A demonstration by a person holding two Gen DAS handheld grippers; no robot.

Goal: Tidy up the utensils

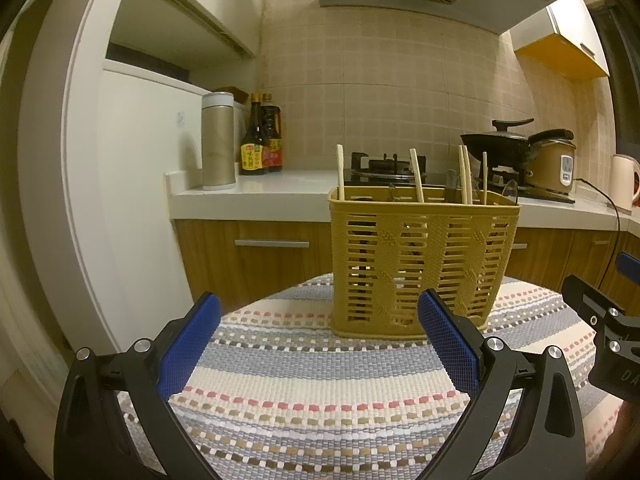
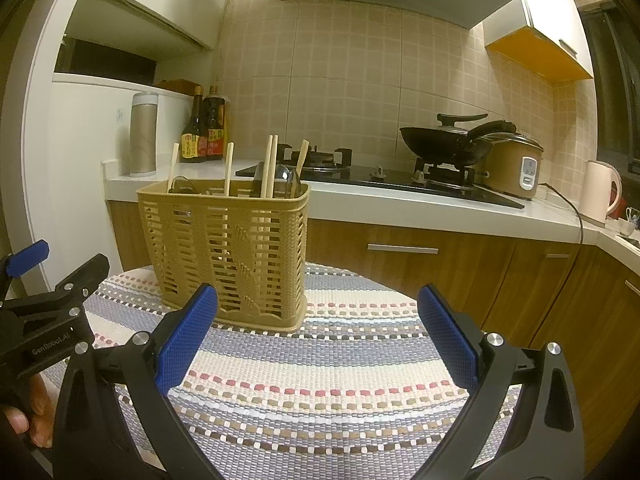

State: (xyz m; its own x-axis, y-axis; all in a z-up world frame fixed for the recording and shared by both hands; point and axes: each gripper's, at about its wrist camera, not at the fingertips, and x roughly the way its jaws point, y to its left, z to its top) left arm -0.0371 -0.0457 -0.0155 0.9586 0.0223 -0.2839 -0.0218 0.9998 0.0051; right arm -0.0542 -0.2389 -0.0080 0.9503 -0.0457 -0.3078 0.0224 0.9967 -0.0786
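Observation:
A yellow slotted utensil basket [image 1: 422, 260] stands upright on a striped woven mat [image 1: 320, 380]; it also shows in the right wrist view [image 2: 228, 252]. Several wooden chopsticks [image 1: 416, 176] stick up out of it, along with dark spoons [image 2: 286, 182]. My left gripper [image 1: 320, 312] is open and empty, just in front of the basket. My right gripper [image 2: 318, 304] is open and empty, in front of and to the right of the basket. Each gripper shows at the edge of the other's view.
Behind the mat is a kitchen counter [image 1: 256, 192] with a metal flask [image 1: 218, 140], sauce bottles [image 1: 260, 140], a gas hob [image 2: 380, 180], a black wok [image 2: 448, 140], a rice cooker [image 2: 516, 168] and a kettle [image 2: 600, 192]. Wooden cabinets [image 2: 420, 256] lie below.

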